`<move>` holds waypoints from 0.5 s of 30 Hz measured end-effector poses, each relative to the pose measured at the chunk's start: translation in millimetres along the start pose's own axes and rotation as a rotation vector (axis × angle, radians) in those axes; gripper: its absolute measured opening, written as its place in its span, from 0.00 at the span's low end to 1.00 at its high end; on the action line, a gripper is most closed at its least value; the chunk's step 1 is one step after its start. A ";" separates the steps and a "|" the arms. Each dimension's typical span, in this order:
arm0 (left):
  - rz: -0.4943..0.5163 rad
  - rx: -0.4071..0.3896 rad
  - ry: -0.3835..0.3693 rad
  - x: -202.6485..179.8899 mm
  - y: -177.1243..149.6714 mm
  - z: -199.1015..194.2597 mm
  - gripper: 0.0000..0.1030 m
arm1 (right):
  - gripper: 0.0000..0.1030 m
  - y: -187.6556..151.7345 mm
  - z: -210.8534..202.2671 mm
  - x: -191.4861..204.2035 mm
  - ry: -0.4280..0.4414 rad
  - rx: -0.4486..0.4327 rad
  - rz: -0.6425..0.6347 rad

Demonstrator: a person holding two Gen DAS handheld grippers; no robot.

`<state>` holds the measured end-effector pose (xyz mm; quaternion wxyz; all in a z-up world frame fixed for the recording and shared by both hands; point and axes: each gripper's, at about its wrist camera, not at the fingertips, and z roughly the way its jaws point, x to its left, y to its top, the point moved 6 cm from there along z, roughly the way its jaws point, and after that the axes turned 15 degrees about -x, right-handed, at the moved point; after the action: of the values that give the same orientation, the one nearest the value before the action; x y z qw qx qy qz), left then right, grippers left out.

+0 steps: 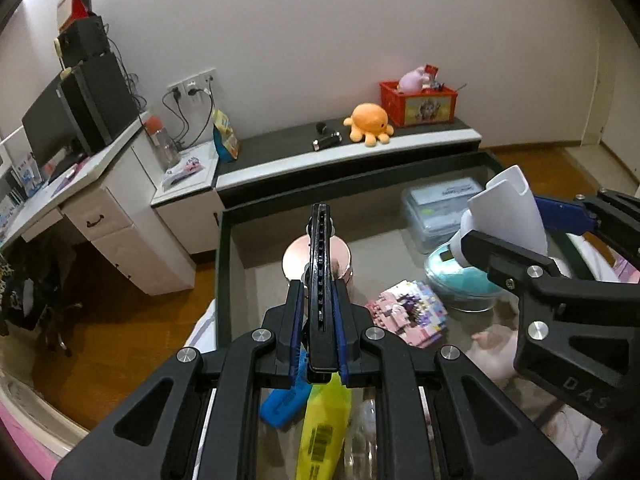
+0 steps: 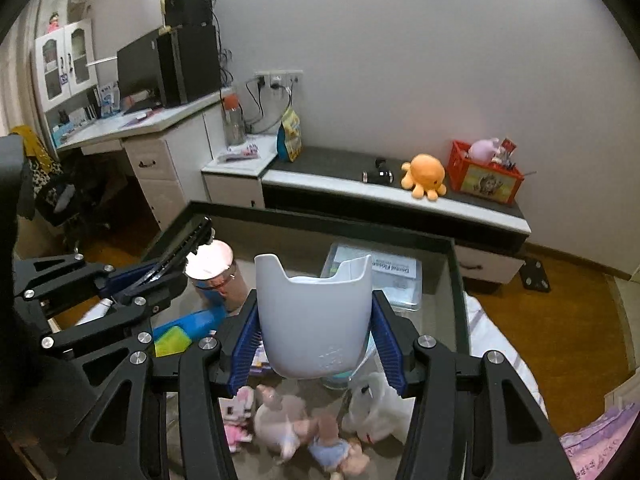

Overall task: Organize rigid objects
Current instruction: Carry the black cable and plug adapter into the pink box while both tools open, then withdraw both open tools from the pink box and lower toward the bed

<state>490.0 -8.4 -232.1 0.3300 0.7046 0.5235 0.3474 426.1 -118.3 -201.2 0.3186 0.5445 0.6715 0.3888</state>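
Note:
My left gripper (image 1: 320, 304) is shut on a flat black slotted tool (image 1: 321, 264), held edge-up above the glass table (image 1: 360, 184); it also shows in the right wrist view (image 2: 176, 252). My right gripper (image 2: 316, 332) is shut on a white plastic holder (image 2: 314, 320) with a notched rim, held above the table; the holder also shows in the left wrist view (image 1: 508, 212). A pink-lidded jar (image 1: 298, 258), a pink block model (image 1: 408, 312), a yellow marker (image 1: 324, 428) and a blue item (image 1: 282, 404) lie below.
A clear lidded box (image 2: 384, 276) and a teal-filled glass bowl (image 1: 460, 280) sit on the table. Plush toys (image 2: 304, 420) lie under the right gripper. A low bench (image 1: 348, 152) behind carries an orange octopus (image 1: 370, 122) and a red crate (image 1: 420, 104). A desk (image 1: 92, 184) stands left.

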 end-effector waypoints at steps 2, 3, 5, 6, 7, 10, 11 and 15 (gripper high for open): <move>0.000 0.015 0.001 -1.3 -4.3 8.3 0.14 | 0.53 -5.1 6.8 -1.8 -0.016 0.016 -0.008; 0.005 0.017 0.005 -1.5 -5.8 10.1 0.14 | 0.53 -7.2 9.3 -3.1 -0.018 0.022 -0.008; -0.002 0.018 0.008 -2.6 -7.7 10.7 0.14 | 0.53 -10.1 10.5 -4.3 -0.024 0.025 -0.009; -0.008 0.012 0.001 -3.2 -7.4 10.0 0.14 | 0.53 -9.9 9.9 -5.7 -0.026 0.022 -0.005; -0.018 0.000 -0.001 -2.9 -6.6 9.2 0.18 | 0.53 -8.9 9.0 -7.3 -0.025 0.017 0.001; -0.032 -0.027 0.028 -1.0 -5.6 0.3 0.63 | 0.67 -3.4 -1.1 -10.4 -0.022 -0.011 0.015; -0.041 -0.047 0.038 0.9 -4.0 -5.6 0.76 | 0.69 -0.8 -6.0 -11.5 -0.029 -0.022 0.016; -0.095 -0.139 0.037 6.7 4.8 -42.9 0.87 | 0.79 10.3 -40.3 -16.3 -0.034 -0.088 0.052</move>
<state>458.0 1.3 -203.9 0.3844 0.6480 0.5369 0.3796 400.0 -140.3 -172.3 0.3433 0.5537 0.6340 0.4167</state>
